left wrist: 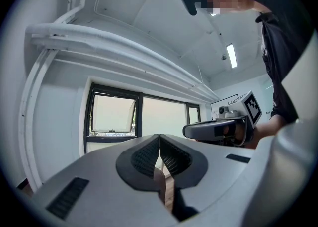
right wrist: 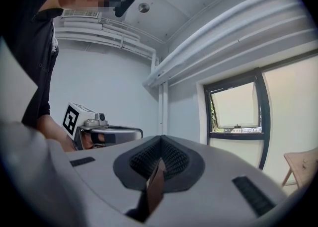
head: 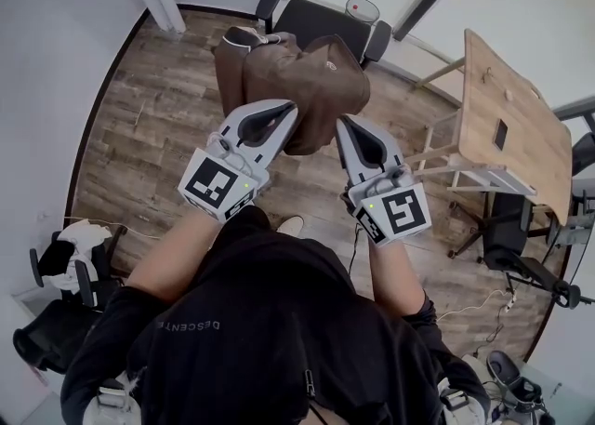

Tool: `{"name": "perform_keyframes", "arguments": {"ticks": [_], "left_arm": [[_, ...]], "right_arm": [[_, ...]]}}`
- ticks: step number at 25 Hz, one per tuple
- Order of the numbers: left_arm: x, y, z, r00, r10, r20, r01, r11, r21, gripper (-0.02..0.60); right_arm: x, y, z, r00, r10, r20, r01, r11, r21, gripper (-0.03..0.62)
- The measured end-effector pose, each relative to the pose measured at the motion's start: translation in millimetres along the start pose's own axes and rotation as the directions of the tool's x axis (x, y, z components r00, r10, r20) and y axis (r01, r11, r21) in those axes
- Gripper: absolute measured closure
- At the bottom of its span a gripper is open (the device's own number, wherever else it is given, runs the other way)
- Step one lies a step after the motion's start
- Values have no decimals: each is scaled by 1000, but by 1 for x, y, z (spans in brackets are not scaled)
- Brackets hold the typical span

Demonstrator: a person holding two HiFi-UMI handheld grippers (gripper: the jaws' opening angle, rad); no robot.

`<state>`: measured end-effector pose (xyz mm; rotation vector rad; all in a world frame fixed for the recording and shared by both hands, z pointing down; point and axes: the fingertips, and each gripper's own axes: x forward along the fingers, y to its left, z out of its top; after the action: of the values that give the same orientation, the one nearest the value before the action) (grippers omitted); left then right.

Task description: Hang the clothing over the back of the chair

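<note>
Holds brown garment [head: 311,79] mid-frame, clamped by left gripper [head: 282,112] and right gripper [head: 347,126], short of black chair [head: 316,19] at top; next likely needs lifting over backrest.

We read one word only: "DESCENTE", in pale letters, upside down in the head view, on the person's black top [head: 270,339], well behind the fingers of the left gripper [head: 292,106] and right gripper [head: 340,120]. Just beyond those fingers, a small emblem [head: 327,66] on the brown clothing [head: 311,98] is too small for us to read.
</note>
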<state>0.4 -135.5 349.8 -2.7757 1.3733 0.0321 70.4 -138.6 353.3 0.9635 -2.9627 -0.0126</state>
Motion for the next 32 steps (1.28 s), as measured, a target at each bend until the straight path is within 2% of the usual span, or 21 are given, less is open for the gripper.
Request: {"name": "perform_keyframes", "arguments": {"ticks": [11,32], "left_arm": [[-5,-9,-12,1000,-6,-21,6,1000,6,561],[-11,-23,-11,1000,-5,-26,6,1000,12,561]], "right_arm": [[-3,4,-11,1000,6,-24,-6,1000,1,588],[-15,13,-16,999,16,-38,-16,1000,3,588]]}}
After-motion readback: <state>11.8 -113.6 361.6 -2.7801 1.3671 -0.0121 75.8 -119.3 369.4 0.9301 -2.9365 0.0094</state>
